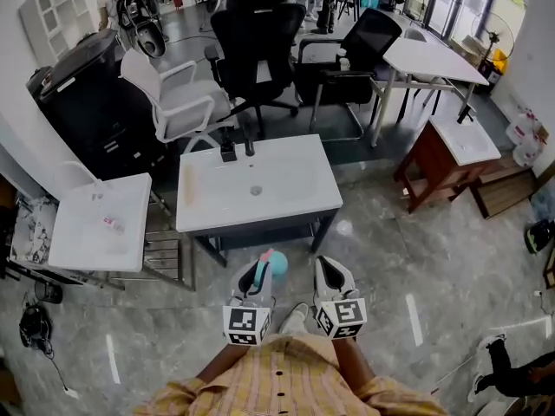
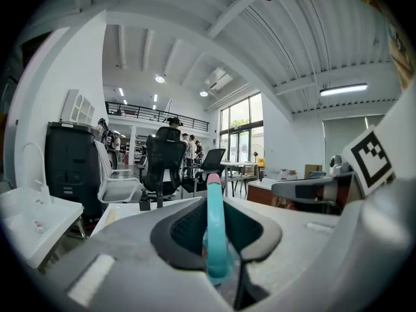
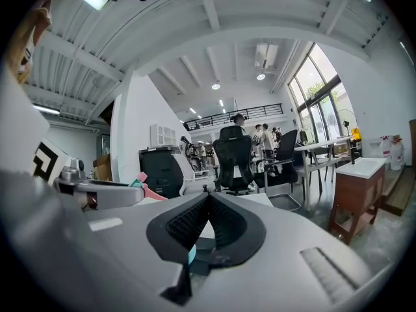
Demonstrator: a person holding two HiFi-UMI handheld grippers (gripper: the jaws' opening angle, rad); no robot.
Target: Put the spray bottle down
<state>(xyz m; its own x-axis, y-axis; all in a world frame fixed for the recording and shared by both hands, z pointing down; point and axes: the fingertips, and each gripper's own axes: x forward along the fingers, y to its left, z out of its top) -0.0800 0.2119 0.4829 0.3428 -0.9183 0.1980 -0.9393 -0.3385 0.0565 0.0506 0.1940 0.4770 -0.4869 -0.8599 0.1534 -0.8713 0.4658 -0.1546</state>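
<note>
A white washbasin counter (image 1: 295, 193) stands just ahead of the person, and short of it the left gripper (image 1: 257, 277) is clamped on a teal, pink-tipped spray bottle (image 1: 277, 264) held in the air, while the right gripper (image 1: 329, 271) beside it has its jaws together on nothing.

1. I see a white rectangular basin top (image 1: 295, 189) on a dark frame, with a black faucet (image 1: 228, 152) at its far edge.
2. I see a smaller white sink unit (image 1: 87, 232) to its left.
3. I see black mesh office chairs (image 1: 256, 37) behind it.
4. I see a brown wooden cabinet (image 1: 425, 167) at right.
</note>
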